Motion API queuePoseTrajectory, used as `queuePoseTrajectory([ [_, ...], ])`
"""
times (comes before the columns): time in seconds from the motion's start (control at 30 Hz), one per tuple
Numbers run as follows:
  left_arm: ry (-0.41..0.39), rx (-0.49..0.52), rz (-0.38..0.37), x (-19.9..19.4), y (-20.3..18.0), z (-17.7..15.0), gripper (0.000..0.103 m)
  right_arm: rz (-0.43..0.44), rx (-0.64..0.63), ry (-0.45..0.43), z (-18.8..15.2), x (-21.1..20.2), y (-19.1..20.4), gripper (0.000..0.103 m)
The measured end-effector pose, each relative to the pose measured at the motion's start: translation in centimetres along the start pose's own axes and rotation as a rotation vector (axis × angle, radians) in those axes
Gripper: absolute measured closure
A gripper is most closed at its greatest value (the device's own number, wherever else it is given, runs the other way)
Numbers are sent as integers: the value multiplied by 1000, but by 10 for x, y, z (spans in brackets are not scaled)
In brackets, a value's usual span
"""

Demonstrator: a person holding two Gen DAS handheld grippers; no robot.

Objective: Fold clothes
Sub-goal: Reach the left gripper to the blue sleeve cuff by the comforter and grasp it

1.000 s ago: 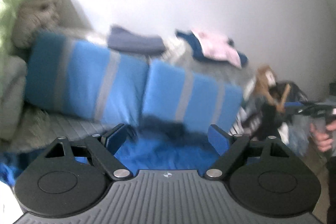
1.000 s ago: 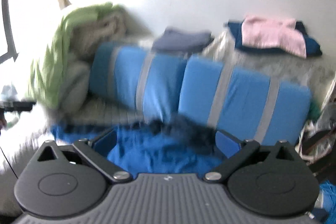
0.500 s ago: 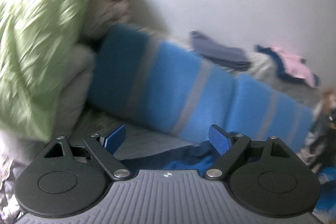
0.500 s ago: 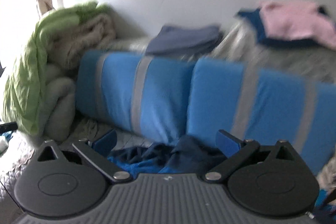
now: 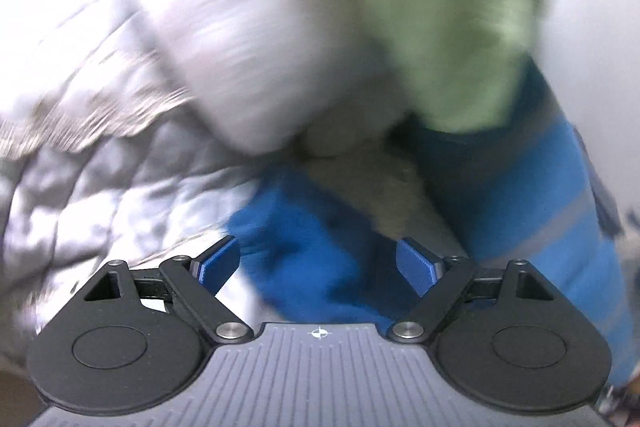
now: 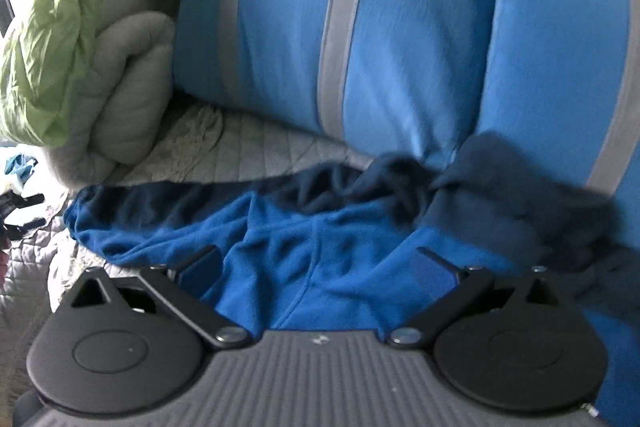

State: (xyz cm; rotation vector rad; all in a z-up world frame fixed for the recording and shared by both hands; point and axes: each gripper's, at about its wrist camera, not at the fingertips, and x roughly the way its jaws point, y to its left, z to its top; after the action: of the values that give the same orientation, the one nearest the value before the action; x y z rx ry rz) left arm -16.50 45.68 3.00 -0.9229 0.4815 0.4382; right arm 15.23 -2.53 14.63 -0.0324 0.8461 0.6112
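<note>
Between the spread fingers of the right gripper (image 6: 318,263) lies the rumpled blue garment (image 6: 280,247), unfolded on the quilt (image 6: 248,147); the left gripper (image 5: 318,263), also released, hovers over its edge, seemingly to take hold.

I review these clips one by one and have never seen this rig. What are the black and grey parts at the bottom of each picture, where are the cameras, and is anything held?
There is no robot: a person holds a two-finger tool in each hand, and a fisheye camera on each tool looks forward along its fingers. The black and grey parts are the tools themselves. The left gripper view is badly motion-blurred; the right gripper view is clearer. Both have their jaws spread and hold nothing. A crumpled blue garment lies on a grey quilted cover, in front of blue cushions with grey stripes. A green and beige bedding bundle sits to the left.
</note>
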Motion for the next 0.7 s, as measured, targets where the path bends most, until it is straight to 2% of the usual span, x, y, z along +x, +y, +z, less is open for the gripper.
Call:
queuePoseTrajectory([
  [0.17, 1, -60, -32, 16, 22, 0, 24, 19, 17, 22, -9, 24, 4, 0],
  [0.27, 2, -90, -50, 26, 33, 1, 38, 18, 23, 31, -12, 30, 5, 0],
  [0.3, 3, -100, -56, 29, 36, 1, 47, 15, 25, 34, -13, 32, 5, 0],
  [0.37, 3, -120, -69, 35, 44, 1, 52, 8, 31, 39, -14, 34, 5, 0],
  [0.43, 14, -115, -58, 38, 43, 2, 64, 4, 36, 40, -15, 37, 4, 0],
  [0.5, 31, -102, -31, 38, 37, 6, 78, -1, 41, 38, -16, 39, 4, 0],
  [0.6, 17, -44, -45, 24, 22, 17, 82, -15, 28, 30, -18, 45, 4, 0],
  [0.7, -8, 125, -40, 0, -14, 24, 83, -34, 9, 27, -22, 56, 4, 1],
])
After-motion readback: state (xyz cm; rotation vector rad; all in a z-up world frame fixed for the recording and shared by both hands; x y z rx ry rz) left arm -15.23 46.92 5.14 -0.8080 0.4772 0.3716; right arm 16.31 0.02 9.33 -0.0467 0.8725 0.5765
